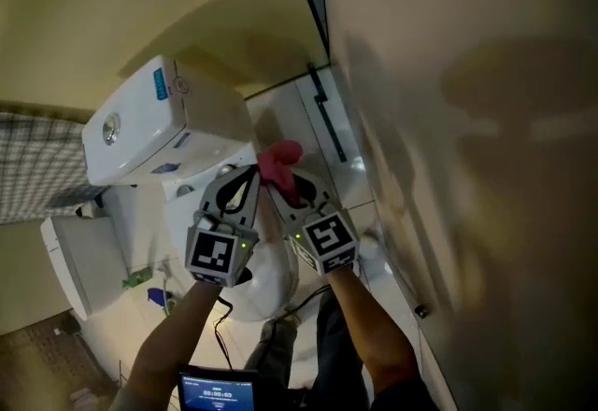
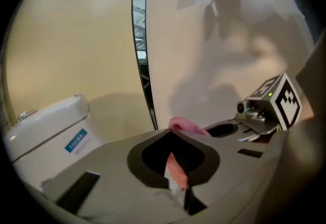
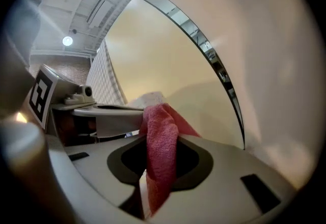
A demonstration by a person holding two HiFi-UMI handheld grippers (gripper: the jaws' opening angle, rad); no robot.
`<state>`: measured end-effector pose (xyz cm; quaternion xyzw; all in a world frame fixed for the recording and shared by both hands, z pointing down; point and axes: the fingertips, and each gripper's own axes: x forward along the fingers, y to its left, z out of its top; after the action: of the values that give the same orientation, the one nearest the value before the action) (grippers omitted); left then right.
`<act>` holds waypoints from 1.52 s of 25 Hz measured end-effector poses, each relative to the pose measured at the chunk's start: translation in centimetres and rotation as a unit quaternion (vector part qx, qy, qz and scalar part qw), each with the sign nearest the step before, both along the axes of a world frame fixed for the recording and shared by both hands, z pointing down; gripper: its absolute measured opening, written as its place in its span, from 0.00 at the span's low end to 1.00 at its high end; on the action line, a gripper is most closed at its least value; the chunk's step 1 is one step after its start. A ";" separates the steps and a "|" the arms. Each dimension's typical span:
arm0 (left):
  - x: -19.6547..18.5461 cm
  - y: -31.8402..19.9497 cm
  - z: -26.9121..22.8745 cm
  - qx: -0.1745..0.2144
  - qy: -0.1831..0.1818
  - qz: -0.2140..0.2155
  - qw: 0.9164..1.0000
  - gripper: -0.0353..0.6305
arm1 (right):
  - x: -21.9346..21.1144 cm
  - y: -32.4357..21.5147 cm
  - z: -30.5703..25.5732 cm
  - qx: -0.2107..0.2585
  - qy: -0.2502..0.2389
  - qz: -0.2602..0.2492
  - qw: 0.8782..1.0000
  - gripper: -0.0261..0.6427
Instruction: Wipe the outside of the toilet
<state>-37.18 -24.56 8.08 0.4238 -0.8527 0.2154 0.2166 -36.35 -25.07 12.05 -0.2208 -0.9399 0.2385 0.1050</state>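
The white toilet stands at the left of the head view, its tank (image 1: pixel 149 124) by the beige wall and its bowl (image 1: pixel 266 278) under my hands. A pink cloth (image 1: pixel 280 161) is bunched between both grippers above the bowl's back. My left gripper (image 1: pixel 252 174) is shut on a strip of it (image 2: pixel 175 169). My right gripper (image 1: pixel 282 187) is shut on the cloth (image 3: pixel 160 157) as well, and a thick fold stands up out of its jaws. Each gripper shows in the other's view, the right gripper (image 2: pixel 270 106) and the left gripper (image 3: pixel 76 101). The tank (image 2: pixel 48 126) lies to the left, beyond the left jaws.
A pale wall (image 1: pixel 448 120) runs close along the right, with a dark metal strip (image 1: pixel 327 120) at its base. A white bin (image 1: pixel 79 260) and small bottles (image 1: pixel 154 292) stand left of the bowl. A lit screen (image 1: pixel 217 390) sits at the bottom edge.
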 end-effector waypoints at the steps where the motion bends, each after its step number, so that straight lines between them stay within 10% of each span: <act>1: -0.6 0.3 1.6 -0.019 -0.006 0.005 1.000 0.07 | -0.9 0.7 2.0 -0.005 0.002 -0.007 1.000 0.17; 9: -3.4 -1.2 8.0 -0.114 -0.102 0.086 0.984 0.08 | -7.4 5.0 14.5 -0.027 0.009 -0.038 0.999 0.17; 16: -2.2 -2.9 10.5 -0.145 -0.176 0.186 0.956 0.08 | -3.3 6.5 19.1 -0.037 0.008 -0.041 0.998 0.17; 29: 7.0 -2.7 12.1 -0.137 -0.166 0.270 0.939 0.08 | 16.3 8.0 18.7 -0.055 0.052 0.034 0.997 0.17; 38: 5.1 -7.1 12.3 -0.158 -0.208 0.316 0.912 0.08 | 9.8 5.5 19.9 -0.066 0.032 0.057 0.996 0.17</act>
<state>-32.07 -31.70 20.34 0.5767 -0.6549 0.4880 0.0188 -26.51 -19.54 31.98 -0.1658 -0.9292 0.3125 0.1067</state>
